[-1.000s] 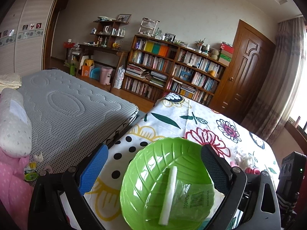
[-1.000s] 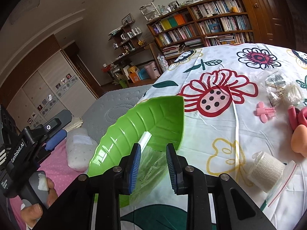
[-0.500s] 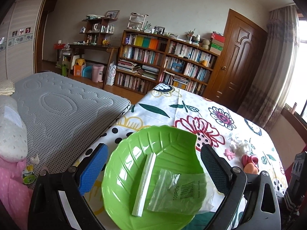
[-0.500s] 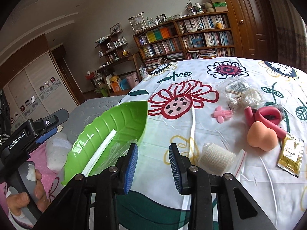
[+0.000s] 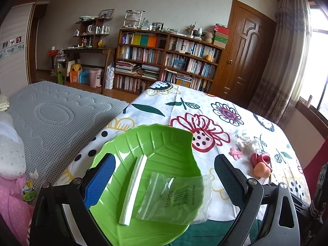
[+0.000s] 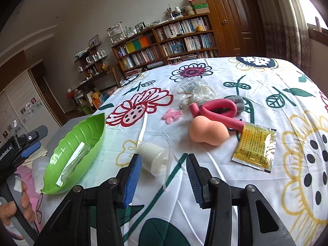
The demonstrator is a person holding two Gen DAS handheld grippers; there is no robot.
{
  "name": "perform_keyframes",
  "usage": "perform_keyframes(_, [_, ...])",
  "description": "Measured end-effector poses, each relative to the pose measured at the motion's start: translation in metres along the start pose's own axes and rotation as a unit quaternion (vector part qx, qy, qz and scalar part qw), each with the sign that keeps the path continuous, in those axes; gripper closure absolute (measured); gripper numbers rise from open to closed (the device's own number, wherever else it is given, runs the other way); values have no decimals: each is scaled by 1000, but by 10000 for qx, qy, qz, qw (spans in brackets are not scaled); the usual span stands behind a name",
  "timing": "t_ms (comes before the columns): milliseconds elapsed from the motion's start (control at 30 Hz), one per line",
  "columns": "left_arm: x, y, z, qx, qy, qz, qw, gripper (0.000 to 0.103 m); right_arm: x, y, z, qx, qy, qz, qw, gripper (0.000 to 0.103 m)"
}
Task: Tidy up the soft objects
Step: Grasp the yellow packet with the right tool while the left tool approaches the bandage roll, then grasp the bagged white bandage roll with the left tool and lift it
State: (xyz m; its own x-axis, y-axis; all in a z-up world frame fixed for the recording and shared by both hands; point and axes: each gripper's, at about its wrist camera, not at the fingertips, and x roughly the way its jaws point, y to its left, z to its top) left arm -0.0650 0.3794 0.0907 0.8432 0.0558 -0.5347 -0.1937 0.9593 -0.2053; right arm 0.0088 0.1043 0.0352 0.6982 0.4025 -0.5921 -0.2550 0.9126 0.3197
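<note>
A green leaf-shaped dish [image 5: 143,143] sits at the left edge of the flowered surface [image 6: 235,194], holding a flat clear zip bag [image 5: 176,198] and a white strip [image 5: 134,188] lying side by side. Beside the dish lies a white gauze roll [image 6: 152,156] half in a clear bag. Further right lie a peach sponge [image 6: 207,131] touching a looped pink foam roller [image 6: 217,108], a yellow sachet [image 6: 256,146], a small pink piece [image 6: 171,115] and a crumpled clear packet [image 6: 194,91].
</note>
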Motion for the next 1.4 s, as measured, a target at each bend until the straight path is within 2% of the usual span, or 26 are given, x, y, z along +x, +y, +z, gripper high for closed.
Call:
perform_keyframes(200, [3, -23, -3, 229, 87, -136, 9996, 5, -13, -34, 0, 266, -60, -403, 9988, 54])
perform_keyframes(300, [6, -36, -6, 358, 151, -229, 9990, 5, -19, -54, 0, 393, -77, -639, 9972, 46])
perform_keyframes(467, [13, -58, -12, 557, 307, -364, 9973, 5, -22, -82, 4, 549, 9, -1055, 9929, 44])
perform_keyframes(533, [14, -66, -15, 640, 343, -425, 9965, 5, -19, -89, 6, 532, 60, -1198, 9914, 38])
perform_keyframes(733, [15, -83, -20, 854, 413, -505, 9942, 5, -1, -91, 13, 329, 295, -1345, 9899, 26])
perform_keyframes(933, [18, -88, -22, 912, 473, -519, 9934, 5, 24, -79, 17, -84, 573, -1574, 9858, 23])
perform_keyframes(1067, [20, -88, -23, 924, 515, -524, 9930, 5, 32, -75, 19, -316, 687, -1825, 9803, 25])
perform_keyframes(1400, [26, -98, -28, 1034, 624, -556, 9911, 5, 22, -83, 19, -279, 593, -1869, 9802, 53])
